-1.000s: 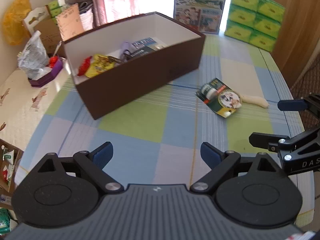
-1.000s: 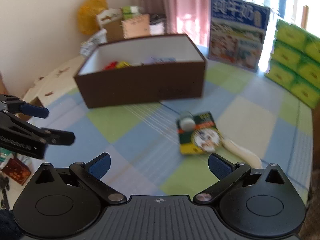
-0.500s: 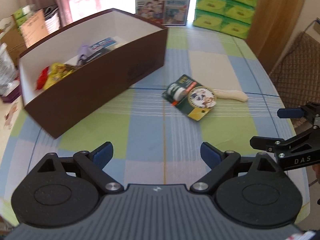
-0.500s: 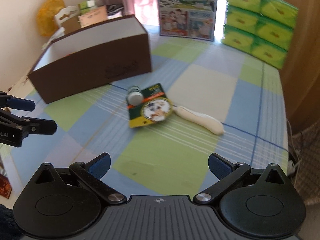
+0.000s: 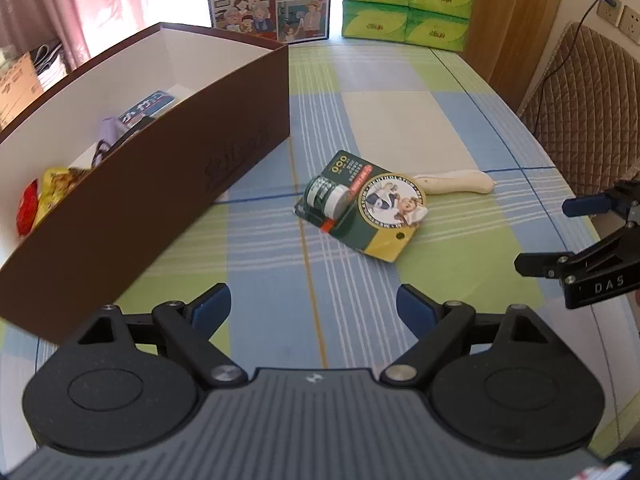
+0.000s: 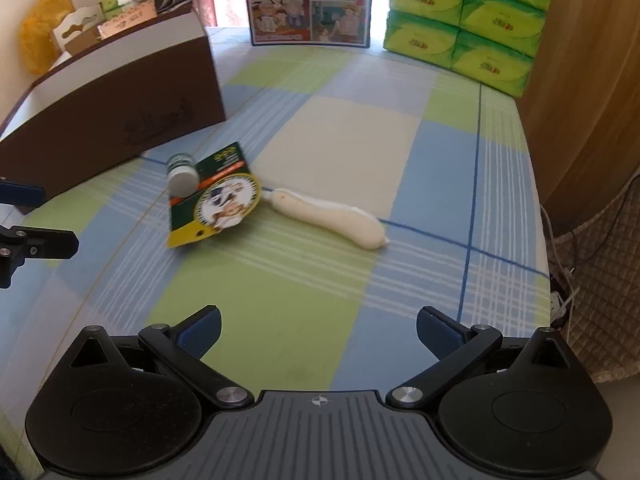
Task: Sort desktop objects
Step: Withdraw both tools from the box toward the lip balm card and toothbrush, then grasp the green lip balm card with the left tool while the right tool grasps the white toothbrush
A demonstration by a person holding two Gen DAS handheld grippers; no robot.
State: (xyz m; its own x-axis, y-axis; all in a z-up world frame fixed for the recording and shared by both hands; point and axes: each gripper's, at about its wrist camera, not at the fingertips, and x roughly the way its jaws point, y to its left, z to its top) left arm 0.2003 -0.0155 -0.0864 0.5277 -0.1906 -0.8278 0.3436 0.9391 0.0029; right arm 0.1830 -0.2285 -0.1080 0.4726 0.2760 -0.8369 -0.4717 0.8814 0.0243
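Both grippers dropped closer to table since earlier frames; brown box [image 5: 168, 184] now fills left of left view

Checked tablecloth [image 6: 344, 136]: green carded package [image 6: 216, 196] and white sausage-shaped item [image 6: 332, 220] just beside each other, near box

Left gripper [image 5: 314, 304]: jaws closing slightly, nothing between; package ahead, slightly right

Right gripper [image 6: 318, 332]: wide open, empty; white item straight ahead, long axis slanting across jaw line, likely right's pick
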